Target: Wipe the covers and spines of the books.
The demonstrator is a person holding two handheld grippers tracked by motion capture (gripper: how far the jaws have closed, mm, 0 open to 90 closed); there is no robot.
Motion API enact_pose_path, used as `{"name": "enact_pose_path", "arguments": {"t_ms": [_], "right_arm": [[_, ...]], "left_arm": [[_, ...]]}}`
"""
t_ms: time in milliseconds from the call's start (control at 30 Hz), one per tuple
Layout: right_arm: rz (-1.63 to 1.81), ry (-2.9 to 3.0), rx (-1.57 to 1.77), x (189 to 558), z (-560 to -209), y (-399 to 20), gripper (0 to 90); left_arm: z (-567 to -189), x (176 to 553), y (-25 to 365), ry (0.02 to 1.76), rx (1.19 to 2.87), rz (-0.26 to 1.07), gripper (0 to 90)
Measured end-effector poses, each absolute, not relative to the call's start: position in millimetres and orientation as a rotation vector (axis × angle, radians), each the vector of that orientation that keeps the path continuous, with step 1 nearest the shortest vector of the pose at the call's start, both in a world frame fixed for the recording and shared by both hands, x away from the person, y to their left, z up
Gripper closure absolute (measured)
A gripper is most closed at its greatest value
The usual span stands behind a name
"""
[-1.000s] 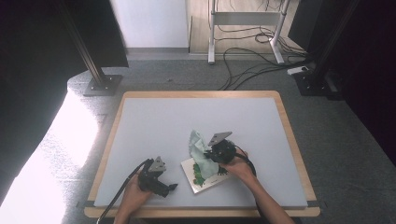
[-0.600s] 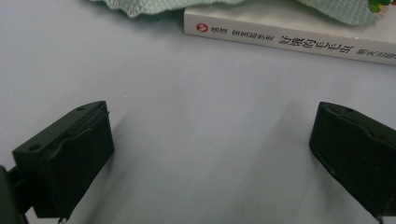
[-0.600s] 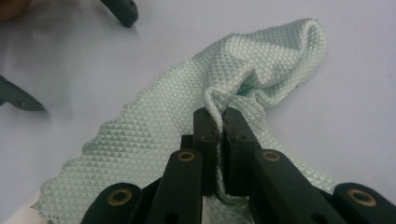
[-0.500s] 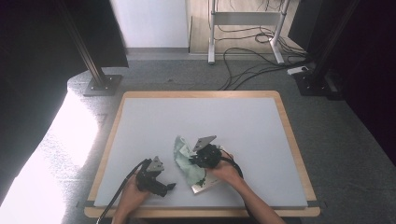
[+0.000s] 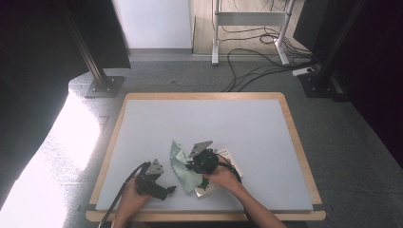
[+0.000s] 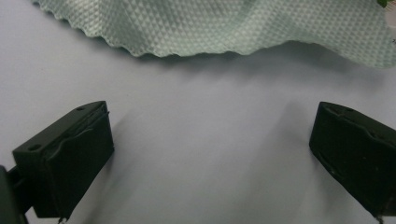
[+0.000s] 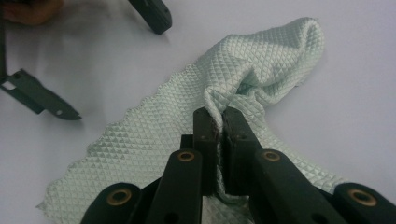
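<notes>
Pale green quilted cloth [image 7: 261, 79], bunched, partly lifted off table.

Glare blown out lower left, dark corners; close views evenly lit, soft shadows.

From my high view, the right gripper [image 5: 192, 167] and hand hide most of the white card [image 5: 232, 159] at five o'clock of the cloth [image 5: 183, 164]; its print is too small to read.

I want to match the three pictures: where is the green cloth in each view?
High view: cloth low centre on the table, beside the right gripper.
Left gripper view: cloth along the top edge.
Right gripper view: cloth at centre, pinched.
Shared landmark: its scalloped edge.
</notes>
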State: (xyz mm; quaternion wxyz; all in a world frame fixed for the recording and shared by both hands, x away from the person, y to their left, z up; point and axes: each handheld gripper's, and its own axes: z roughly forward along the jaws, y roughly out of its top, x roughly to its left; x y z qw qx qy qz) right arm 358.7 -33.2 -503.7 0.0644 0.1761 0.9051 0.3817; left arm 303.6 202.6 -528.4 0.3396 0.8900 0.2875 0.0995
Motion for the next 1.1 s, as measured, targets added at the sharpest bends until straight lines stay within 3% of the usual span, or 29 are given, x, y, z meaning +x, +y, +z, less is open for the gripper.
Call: {"name": "enact_pose_path", "arguments": {"t_ms": [433,1100], "right_arm": [[1.159,2.772,0.482,339.7,-502.9,-41.4,83.6],[1.145,2.713,0.641,355.1,-504.8,-85.2,84.1]], "left_arm": [[-528.5,303.7,202.7,0.746,2.319,0.259,0.0],[-528.6,303.6,202.7,0.749,2.316,0.258,0.0]]}}
